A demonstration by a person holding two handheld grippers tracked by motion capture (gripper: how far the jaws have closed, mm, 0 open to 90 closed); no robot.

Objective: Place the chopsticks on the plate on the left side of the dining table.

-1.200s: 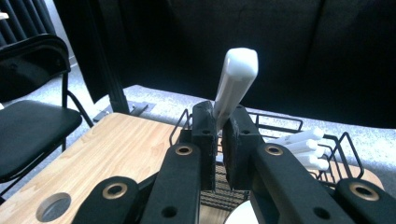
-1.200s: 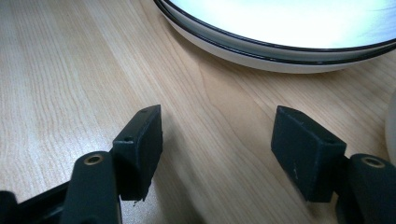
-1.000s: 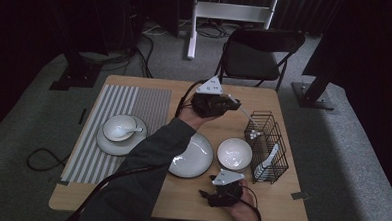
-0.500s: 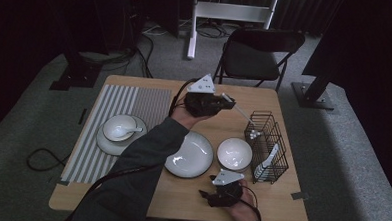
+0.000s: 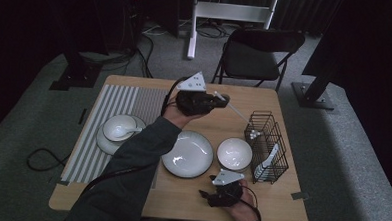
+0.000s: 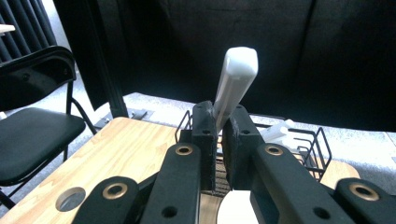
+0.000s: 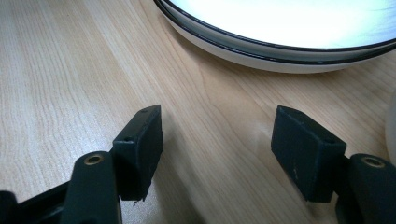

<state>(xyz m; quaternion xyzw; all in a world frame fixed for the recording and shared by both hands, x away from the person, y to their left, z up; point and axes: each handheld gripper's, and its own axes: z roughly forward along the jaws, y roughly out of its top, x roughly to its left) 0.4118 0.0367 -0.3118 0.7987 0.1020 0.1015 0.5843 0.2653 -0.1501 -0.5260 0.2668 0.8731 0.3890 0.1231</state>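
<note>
Wire basket (image 5: 266,146) stands just beyond the left gripper (image 6: 219,126), which clamps a white, possibly plastic utensil handle (image 6: 236,81); right gripper (image 7: 217,144) gapes empty near a plate (image 7: 280,44).

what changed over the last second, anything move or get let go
The left tongs, shut on the white utensil, drifted left across the table's far side, a little farther from the wire basket. Nothing was let go. The right tongs stayed open by the table's near edge; the plate and bowl stayed put.
</note>
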